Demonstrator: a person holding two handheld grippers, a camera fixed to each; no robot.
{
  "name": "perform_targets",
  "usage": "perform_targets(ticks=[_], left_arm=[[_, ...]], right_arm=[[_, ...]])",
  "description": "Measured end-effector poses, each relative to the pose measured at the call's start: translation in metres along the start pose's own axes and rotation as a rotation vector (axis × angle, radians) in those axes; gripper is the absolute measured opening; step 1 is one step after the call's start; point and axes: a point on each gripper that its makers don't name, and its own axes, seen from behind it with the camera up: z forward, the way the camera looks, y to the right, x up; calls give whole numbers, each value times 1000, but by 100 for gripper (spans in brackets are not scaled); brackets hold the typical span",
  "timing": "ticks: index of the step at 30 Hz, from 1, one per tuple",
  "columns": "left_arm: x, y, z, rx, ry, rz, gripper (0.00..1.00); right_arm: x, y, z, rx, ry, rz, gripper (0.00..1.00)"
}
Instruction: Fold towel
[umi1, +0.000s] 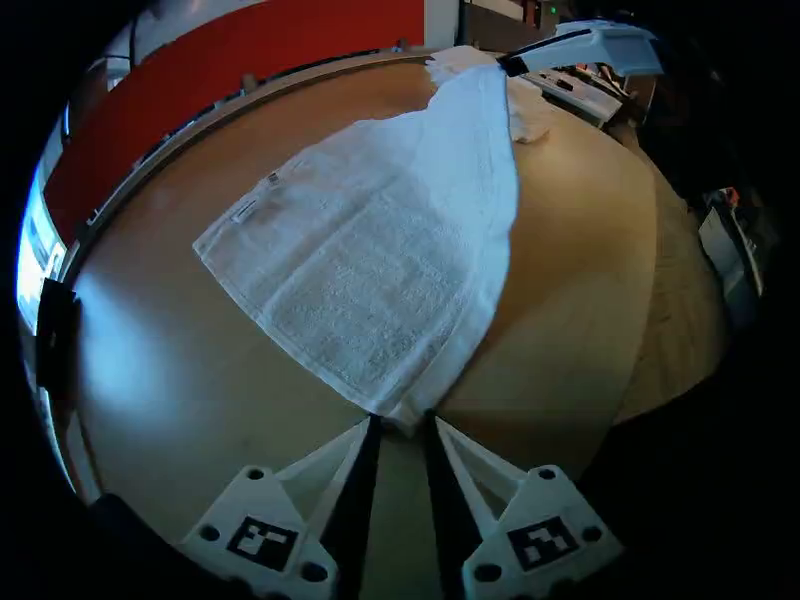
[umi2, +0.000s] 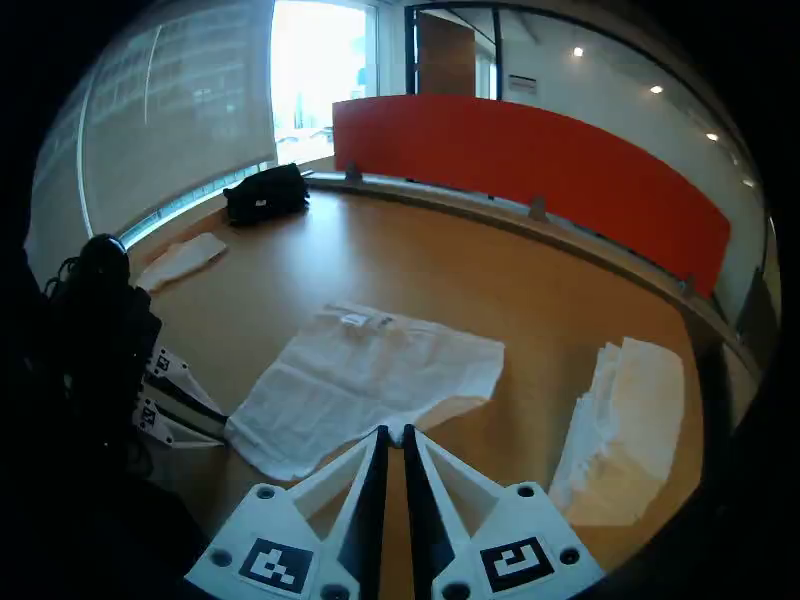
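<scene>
The left hand-held gripper (umi1: 402, 425) has its fingers drawn nearly together on the near corner of a white rectangular terry towel (umi1: 370, 260). The right hand-held gripper (umi2: 393, 435), almost closed, nips the corner at the other end of that edge. The towel lies spread on a tan wooden surface (umi1: 580, 280), with a stack of folded white towels (umi2: 625, 430) near.

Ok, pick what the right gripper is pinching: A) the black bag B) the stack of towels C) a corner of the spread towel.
C: in the left gripper view the towel rises in a ridge to the right gripper, which pinches its far corner.
</scene>
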Motion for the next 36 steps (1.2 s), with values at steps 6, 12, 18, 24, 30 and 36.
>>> perform_targets(ticks=[6, 12, 18, 24, 30, 36], left_arm=[[0, 1, 0, 8, -2, -14, 7], [2, -5, 1, -3, 0, -59, 7], [5, -18, -2, -6, 10, -109, 7], [12, -35, -13, -6, 23, -138, 6], [20, -64, -25, 20, 40, -162, 6], [30, -93, -36, 56, 60, -181, 6]], right_arm=[[0, 0, 0, -1, 0, -1, 11], [1, -1, 0, 0, 2, -5, 11], [2, -1, -1, 3, 3, -6, 11], [5, -3, -1, 7, 7, -11, 11], [7, -5, 0, 8, 11, -7, 11], [4, -8, 2, 10, 6, 1, 11]])
